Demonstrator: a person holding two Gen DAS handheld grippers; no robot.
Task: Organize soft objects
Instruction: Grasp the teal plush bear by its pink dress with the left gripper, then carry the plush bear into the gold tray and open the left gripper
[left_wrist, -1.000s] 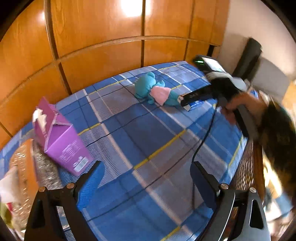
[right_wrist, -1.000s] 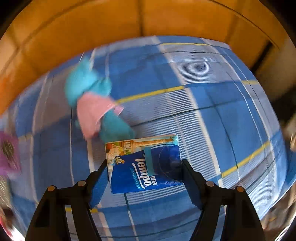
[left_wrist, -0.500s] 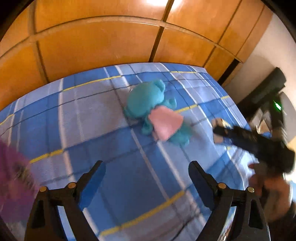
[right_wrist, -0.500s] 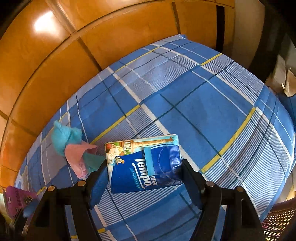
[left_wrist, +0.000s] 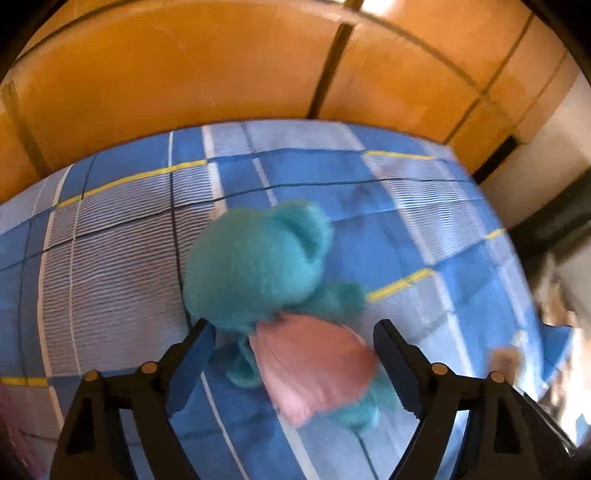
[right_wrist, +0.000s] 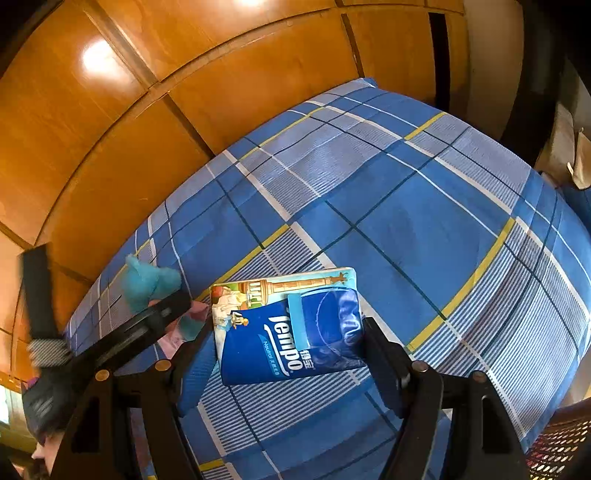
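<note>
A teal plush toy (left_wrist: 258, 266) in a pink dress lies on the blue plaid bedspread (left_wrist: 110, 240). My left gripper (left_wrist: 291, 328) hangs over it, open. The dress and body lie between the fingers, and the pads do not visibly press on them. This view is blurred. My right gripper (right_wrist: 286, 328) is shut on a blue Tempo tissue pack (right_wrist: 266, 343), held above the bedspread (right_wrist: 424, 221). In the right wrist view the plush toy (right_wrist: 144, 280) shows to the left, partly hidden behind the left gripper's black body (right_wrist: 129, 332).
Orange wooden wall panels (left_wrist: 221, 66) run along the bed's far side. A woven basket rim (right_wrist: 557, 446) shows at the bottom right. Dark furniture (right_wrist: 532, 92) stands past the bed's right end. A person's hand (right_wrist: 44, 398) holds the left tool.
My left gripper has swung over and down to the plush toy, which now lies between its fingers; the purple box has left its view. The right gripper rolled, still holding the tissue pack.
</note>
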